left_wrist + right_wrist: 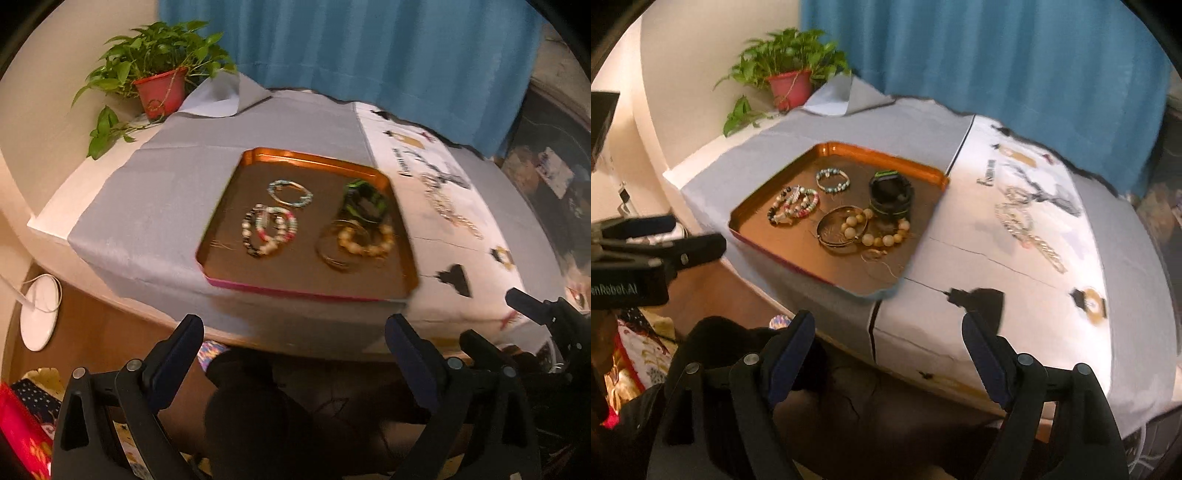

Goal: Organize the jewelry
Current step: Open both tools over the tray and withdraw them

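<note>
A copper tray (317, 157) (879, 153) on the grey cloth holds several bracelets: a turquoise bead one (290, 192) (833, 180), a mixed bead pair (269, 230) (793, 206), a large yellow bead one (365, 240) (882, 230), a metal bangle (838, 229) and a black-green band (364, 203) (891, 194). Silver chains (450, 208) (1030, 229) lie on the white printed cloth to the right. My left gripper (295, 332) is open and empty, before the table's front edge. My right gripper (886, 328) is open and empty, also short of the table.
A potted plant (159, 81) (788, 77) stands at the back left corner. A blue curtain (369, 48) hangs behind the table. A white lamp base (38, 314) sits on the floor at left. The other gripper shows at the edge of each view (535, 306) (665, 243).
</note>
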A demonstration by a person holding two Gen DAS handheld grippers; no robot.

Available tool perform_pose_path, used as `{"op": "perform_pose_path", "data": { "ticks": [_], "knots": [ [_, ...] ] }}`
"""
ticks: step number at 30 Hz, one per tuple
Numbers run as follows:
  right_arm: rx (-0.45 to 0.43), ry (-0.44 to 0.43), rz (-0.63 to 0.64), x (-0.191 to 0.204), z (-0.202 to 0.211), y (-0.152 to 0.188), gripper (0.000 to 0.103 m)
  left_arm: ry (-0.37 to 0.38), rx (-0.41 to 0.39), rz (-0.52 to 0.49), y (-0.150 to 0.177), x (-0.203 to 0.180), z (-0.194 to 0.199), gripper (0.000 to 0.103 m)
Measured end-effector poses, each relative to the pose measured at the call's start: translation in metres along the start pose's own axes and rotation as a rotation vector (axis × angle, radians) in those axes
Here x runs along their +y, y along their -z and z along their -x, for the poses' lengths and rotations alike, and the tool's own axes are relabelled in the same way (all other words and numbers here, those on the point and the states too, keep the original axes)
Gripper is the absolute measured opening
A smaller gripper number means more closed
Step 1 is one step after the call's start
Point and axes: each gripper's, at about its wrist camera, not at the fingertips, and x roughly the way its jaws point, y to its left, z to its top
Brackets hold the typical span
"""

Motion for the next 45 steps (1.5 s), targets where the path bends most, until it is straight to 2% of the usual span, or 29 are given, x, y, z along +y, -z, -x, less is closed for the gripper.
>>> {"op": "perform_pose_path", "data": {
  "ticks": [9,20,45],
  "knots": [
    [-0.091,-0.001,-0.013,-0.005,0.055,0.015,0.082,-0.041,-0.08,-0.071,0.014,-0.037,0.056,0.098],
    [-0.117,0.005,-0.043,-0.015,0.081,0.032,0.082,-0.062,-0.104,-0.118,0.022,-0.06,0.082,0.098],
    [-0.125,0.018,-0.079,-0.032,0.086,0.038,0.082,-0.077,-0.109,-0.172,0.017,-0.076,0.09,0.098]
  ]
}}
